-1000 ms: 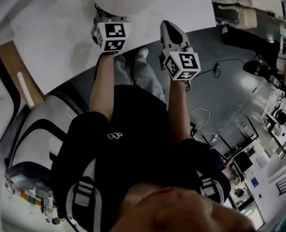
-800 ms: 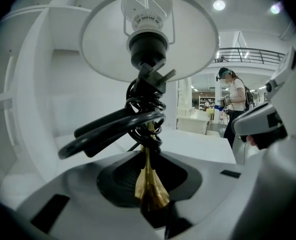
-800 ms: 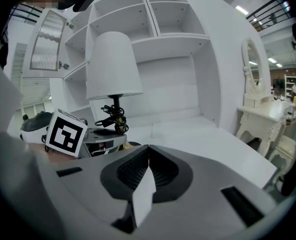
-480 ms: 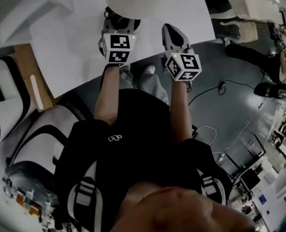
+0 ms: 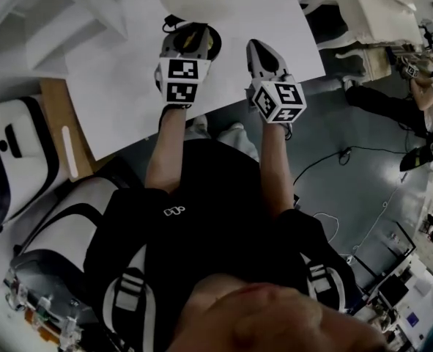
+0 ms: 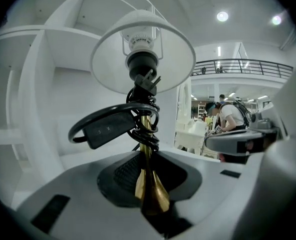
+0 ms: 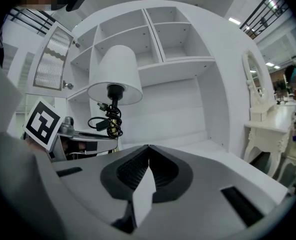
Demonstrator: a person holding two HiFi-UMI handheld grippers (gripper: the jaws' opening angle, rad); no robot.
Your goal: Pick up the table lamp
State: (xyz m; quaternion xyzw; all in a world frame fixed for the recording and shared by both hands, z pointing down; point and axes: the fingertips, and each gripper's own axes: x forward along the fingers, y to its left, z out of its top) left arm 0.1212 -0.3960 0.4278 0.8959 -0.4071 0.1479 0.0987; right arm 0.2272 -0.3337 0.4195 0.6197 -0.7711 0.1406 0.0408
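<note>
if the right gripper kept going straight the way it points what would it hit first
Likely the white back wall of the shelf unit, across open space. The right gripper aims to the right of the lamp, so it should miss it; depth is unclear.

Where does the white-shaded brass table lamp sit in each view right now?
Head view: white-shaded brass table lamp at top centre, just beyond the left gripper.
Left gripper view: centre, rising from between the jaws.
Right gripper view: upper left.
Shared landmark: white shelf unit behind it.
</note>
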